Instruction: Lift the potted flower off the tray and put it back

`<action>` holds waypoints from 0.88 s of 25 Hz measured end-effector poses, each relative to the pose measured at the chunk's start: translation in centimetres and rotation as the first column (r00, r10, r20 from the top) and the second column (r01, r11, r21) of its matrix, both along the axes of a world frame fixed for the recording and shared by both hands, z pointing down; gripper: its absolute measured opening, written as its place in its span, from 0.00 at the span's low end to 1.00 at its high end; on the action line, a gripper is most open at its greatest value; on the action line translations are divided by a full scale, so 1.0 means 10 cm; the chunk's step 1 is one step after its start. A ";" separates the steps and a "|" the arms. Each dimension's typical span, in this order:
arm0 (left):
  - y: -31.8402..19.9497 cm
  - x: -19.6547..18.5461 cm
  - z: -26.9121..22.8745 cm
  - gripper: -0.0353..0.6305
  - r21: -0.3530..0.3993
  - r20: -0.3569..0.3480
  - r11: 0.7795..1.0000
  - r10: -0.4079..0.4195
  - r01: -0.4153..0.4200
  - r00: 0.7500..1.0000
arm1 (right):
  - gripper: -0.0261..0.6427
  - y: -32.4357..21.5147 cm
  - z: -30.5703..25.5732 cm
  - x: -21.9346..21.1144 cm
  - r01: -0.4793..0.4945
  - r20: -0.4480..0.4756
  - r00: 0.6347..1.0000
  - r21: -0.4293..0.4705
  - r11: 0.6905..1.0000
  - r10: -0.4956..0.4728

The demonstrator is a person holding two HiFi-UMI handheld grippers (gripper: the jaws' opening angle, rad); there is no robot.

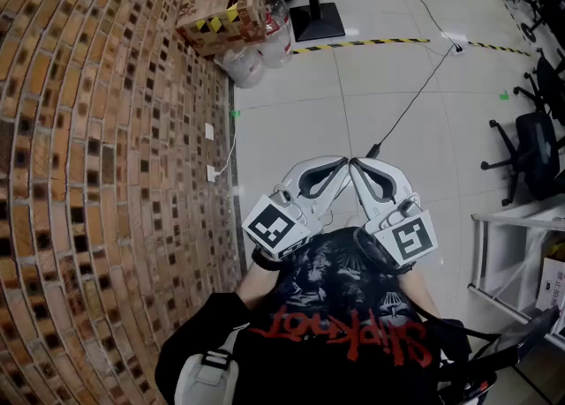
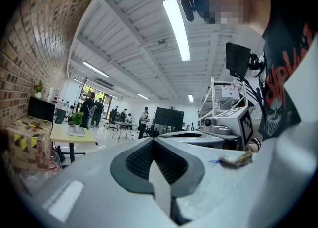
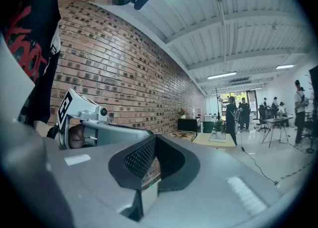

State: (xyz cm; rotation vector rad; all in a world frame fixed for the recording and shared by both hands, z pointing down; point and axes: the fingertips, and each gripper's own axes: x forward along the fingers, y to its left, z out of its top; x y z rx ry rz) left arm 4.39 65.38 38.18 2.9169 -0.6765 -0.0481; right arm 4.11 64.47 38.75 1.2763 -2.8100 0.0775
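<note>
The left gripper (image 1: 339, 167) and right gripper (image 1: 359, 167), fingers pressed together on nothing, meet tip to tip well short of the table (image 2: 63, 135), likely a start pose, since the flower (image 2: 76, 118) stands there untouched on its tray (image 2: 77, 130).

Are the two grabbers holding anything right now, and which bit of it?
Nothing is held. The left gripper and the right gripper are both shut and empty, their tips close together in front of the person's chest.
</note>
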 end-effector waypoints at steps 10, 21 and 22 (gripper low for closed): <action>0.04 0.04 -0.04 0.06 0.009 0.014 1.000 -0.003 0.003 1.000 | 0.04 0.03 -0.02 0.04 -0.015 0.008 1.000 -0.022 1.000 0.016; 0.10 0.05 0.02 0.06 0.021 0.056 1.000 -0.003 0.002 0.998 | 0.04 0.06 -0.01 0.07 -0.027 0.016 0.999 -0.034 0.999 0.028; 0.11 0.05 0.03 0.06 0.017 0.059 1.000 -0.004 0.003 0.998 | 0.04 0.06 0.01 0.06 -0.028 0.015 0.999 -0.035 0.999 0.029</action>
